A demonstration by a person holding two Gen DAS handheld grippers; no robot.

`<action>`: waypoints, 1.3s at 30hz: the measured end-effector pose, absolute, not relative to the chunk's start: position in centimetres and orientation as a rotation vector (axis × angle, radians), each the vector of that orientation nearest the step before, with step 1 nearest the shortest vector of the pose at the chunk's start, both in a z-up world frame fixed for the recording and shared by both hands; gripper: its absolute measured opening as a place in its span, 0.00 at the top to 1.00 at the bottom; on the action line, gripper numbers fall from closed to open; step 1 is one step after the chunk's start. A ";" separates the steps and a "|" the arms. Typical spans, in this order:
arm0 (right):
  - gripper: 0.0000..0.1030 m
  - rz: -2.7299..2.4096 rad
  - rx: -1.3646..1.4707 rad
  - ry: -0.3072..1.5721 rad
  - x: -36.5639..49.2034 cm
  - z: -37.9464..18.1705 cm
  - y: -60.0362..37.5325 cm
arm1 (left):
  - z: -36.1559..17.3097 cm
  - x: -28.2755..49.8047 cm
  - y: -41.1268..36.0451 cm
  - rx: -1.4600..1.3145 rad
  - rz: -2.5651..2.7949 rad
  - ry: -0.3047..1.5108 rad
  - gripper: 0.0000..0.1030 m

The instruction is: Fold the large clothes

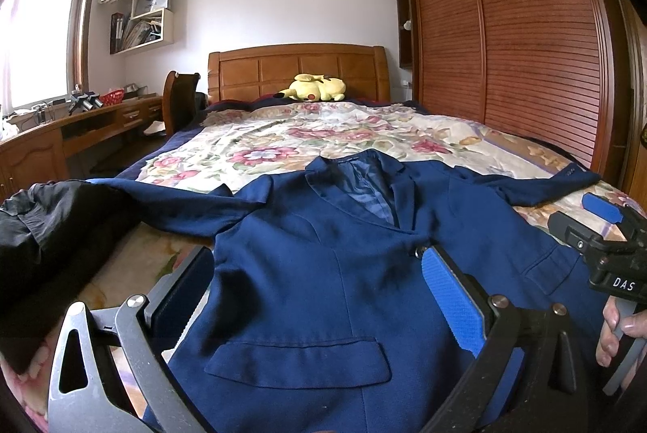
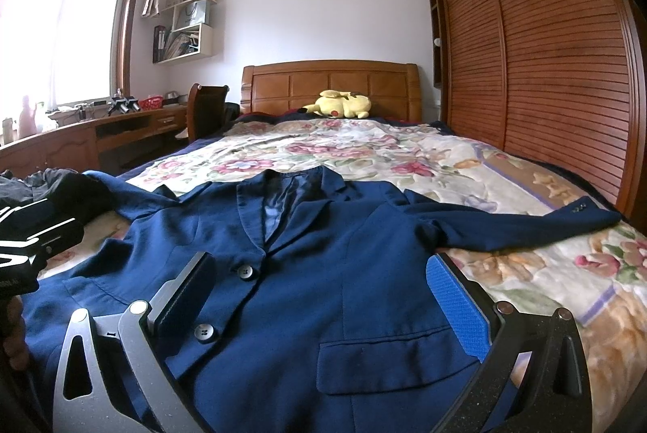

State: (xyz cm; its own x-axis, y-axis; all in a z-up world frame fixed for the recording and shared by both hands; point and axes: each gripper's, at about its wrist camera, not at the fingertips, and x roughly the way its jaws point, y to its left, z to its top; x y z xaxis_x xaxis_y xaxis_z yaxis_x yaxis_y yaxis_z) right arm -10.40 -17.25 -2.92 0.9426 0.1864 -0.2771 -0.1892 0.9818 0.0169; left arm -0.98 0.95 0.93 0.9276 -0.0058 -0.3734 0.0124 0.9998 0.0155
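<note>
A navy blue suit jacket (image 1: 323, 263) lies face up and flat on the bed, collar toward the headboard, both sleeves spread sideways; it also shows in the right wrist view (image 2: 323, 271). My left gripper (image 1: 319, 271) is open and empty, hovering over the jacket's left front panel above a flap pocket. My right gripper (image 2: 323, 279) is open and empty over the right front panel, near the two buttons (image 2: 246, 272). The right gripper also shows at the right edge of the left wrist view (image 1: 602, 231). The left gripper's body shows at the left edge of the right wrist view (image 2: 28, 243).
The bed has a floral cover (image 1: 323, 138) and a wooden headboard (image 1: 297, 69) with a yellow plush toy (image 1: 317, 88). A black garment (image 1: 48, 231) lies at the bed's left edge. A wooden desk (image 1: 60, 134) stands left; a louvered wardrobe (image 1: 505, 41) stands right.
</note>
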 end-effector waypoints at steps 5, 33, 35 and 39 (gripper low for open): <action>0.00 0.190 -0.010 0.282 -10.3 -3.0 -17.2 | 0.8 -1.0 0.9 0.017 -0.010 0.382 0.00; 0.00 0.187 -0.013 0.280 -10.2 -3.0 -17.3 | 0.8 -0.8 0.7 0.018 -0.008 0.374 0.00; 0.00 0.187 -0.014 0.280 -10.2 -3.0 -17.3 | 0.8 -0.8 0.7 0.017 -0.009 0.375 0.00; 0.00 0.188 -0.014 0.280 -10.2 -3.0 -17.3 | 0.7 -0.8 0.7 0.018 -0.009 0.374 0.00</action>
